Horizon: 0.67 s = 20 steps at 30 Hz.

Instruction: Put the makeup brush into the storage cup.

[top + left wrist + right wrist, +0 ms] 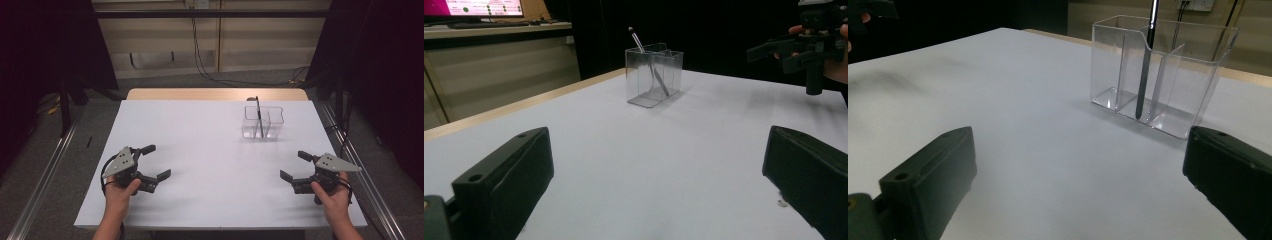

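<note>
Clearly, the pen stands ahead of my right gripper, in the clear holder at the far right of the table.

From the high view I hold both tools low near my edge of the white table (200, 150): left gripper (153, 161) and right gripper (293, 165), each with jaws spread wide and nothing between them. The clear holder (263, 121) sits well apart from both, but forward of my right hand and across the table from my left, so I judge the right is the nearer one to send. The pen (1146, 65) stands in a compartment beside the middle divider, its long axis close to upright, tip down on the floor of the holder, top end rising above the rim and leaning slightly.
</note>
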Motion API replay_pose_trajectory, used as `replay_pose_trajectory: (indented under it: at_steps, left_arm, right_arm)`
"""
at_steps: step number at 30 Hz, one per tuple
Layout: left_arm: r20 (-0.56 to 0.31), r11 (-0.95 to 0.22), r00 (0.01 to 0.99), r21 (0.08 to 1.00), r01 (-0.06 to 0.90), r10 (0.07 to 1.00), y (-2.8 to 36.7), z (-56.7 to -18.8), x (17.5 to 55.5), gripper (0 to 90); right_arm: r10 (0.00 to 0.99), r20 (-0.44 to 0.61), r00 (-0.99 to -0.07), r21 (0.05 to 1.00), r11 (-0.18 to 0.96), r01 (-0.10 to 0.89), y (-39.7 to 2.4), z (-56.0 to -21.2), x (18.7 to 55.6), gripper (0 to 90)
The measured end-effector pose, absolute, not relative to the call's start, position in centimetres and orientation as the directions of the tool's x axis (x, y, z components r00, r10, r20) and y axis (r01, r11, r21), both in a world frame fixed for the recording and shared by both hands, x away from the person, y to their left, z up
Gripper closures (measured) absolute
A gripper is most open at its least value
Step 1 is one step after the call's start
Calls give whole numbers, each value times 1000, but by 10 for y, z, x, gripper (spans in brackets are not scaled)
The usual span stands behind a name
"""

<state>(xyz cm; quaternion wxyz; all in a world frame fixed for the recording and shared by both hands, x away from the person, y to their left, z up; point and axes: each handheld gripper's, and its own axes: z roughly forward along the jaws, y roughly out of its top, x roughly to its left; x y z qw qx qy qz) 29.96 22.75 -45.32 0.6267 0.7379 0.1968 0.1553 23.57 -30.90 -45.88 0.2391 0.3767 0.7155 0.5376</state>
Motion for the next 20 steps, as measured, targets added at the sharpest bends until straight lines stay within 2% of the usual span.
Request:
replay_pose_trajectory:
  at_steps: [20]
  left_arm:
    - [-17, -142, 873, 985, 98, 488, 229, -454, 301, 0]
  right_arm:
    - [786, 49, -617, 960, 133, 245, -312, -456, 233, 2]
